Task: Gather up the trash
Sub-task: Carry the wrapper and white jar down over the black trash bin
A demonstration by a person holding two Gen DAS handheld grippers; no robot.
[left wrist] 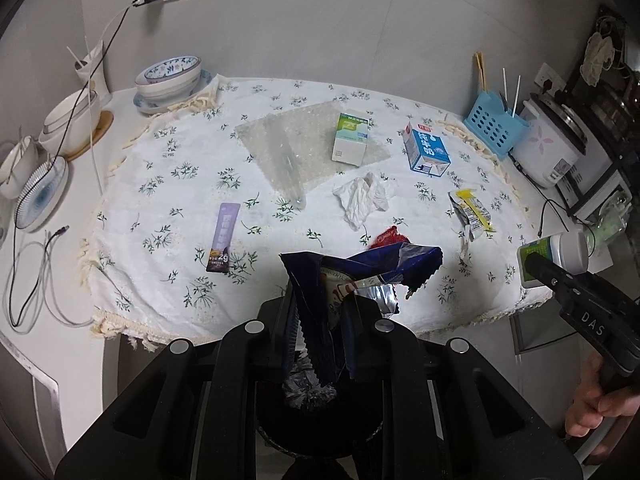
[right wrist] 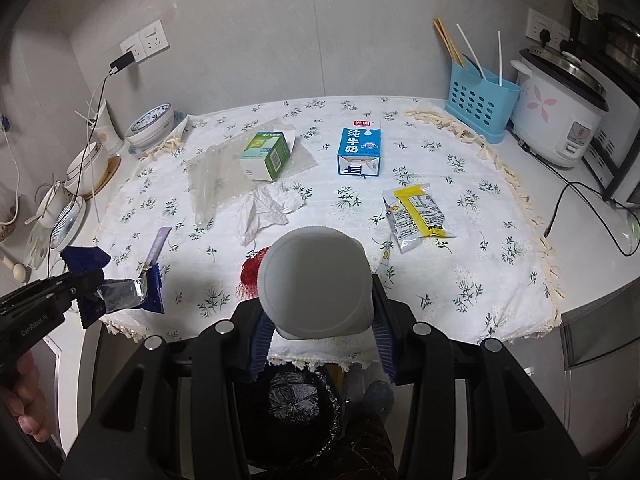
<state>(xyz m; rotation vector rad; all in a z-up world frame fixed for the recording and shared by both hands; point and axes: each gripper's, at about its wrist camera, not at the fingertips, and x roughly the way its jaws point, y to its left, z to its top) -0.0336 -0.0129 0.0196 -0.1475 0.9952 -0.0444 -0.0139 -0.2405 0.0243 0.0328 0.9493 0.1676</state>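
Observation:
My left gripper [left wrist: 320, 312] is shut on a torn dark blue snack wrapper [left wrist: 360, 276], held above a black-lined trash bin [left wrist: 308, 396] below the table edge; it also shows in the right wrist view [right wrist: 120, 292]. My right gripper [right wrist: 316, 320] is shut on a white plastic bottle [right wrist: 316, 284], seen from the left wrist view [left wrist: 556, 256], above the bin [right wrist: 296, 400]. On the floral cloth lie a blue milk carton [right wrist: 360, 152], a green box [right wrist: 266, 156], a crumpled tissue [right wrist: 268, 208], a yellow packet [right wrist: 420, 214], a purple sachet [left wrist: 222, 238], a red scrap [left wrist: 386, 238] and clear plastic [left wrist: 288, 148].
Bowls and plates [left wrist: 168, 80] stand at the table's left with cables [left wrist: 36, 276]. A blue utensil caddy [right wrist: 480, 100] and a rice cooker [right wrist: 560, 108] stand at the right. A black cable [right wrist: 580, 208] lies on the counter.

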